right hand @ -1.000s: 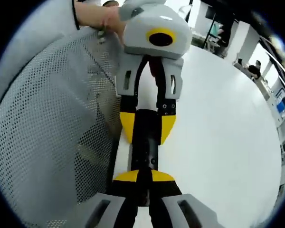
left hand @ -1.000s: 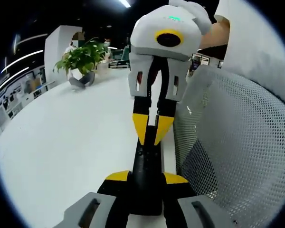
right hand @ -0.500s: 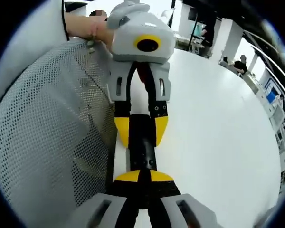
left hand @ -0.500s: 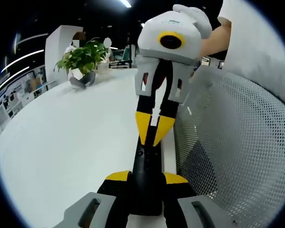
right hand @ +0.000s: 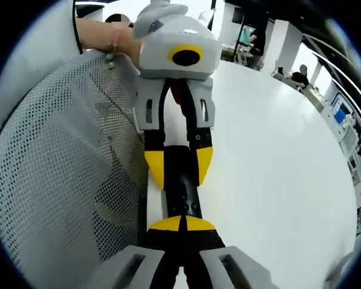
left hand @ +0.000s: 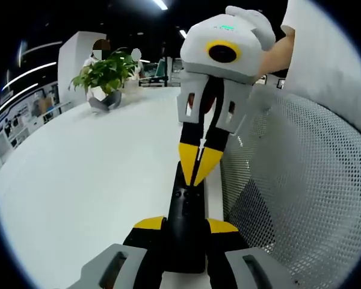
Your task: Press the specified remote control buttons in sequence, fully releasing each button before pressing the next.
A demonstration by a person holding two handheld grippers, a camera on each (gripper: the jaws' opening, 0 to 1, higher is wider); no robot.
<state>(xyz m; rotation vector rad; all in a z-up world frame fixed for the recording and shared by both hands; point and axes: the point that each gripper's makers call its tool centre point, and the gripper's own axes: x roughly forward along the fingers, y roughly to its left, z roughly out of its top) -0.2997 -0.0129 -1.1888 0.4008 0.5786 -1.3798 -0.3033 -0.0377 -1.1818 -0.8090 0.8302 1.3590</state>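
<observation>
Two grippers, one remote: you hold the black remote control clamped in the left gripper, with the right gripper coming at it from the far end.

Left tool: its yellow-tipped jaws are narrowed onto the remote's two long sides (a firm side grip, as far as you can judge).

Right tool: its yellow tips are pressed together into a single point, gripping nothing.

Where the remote is: above the white table, close to the table's edge beside the white mesh chair back.

Long axis: the remote runs straight away from your left gripper, toward the right one.

Key relation: from the left gripper view, the right tool's closed point sits over the remote's far half, on its button face; you cannot tell whether it touches or is just above. From the right gripper view, the left gripper holds the remote directly ahead.

Nearer tool for pressing: the right one.

Count: one remote, two grippers, one potted plant at the table's far side.
</observation>
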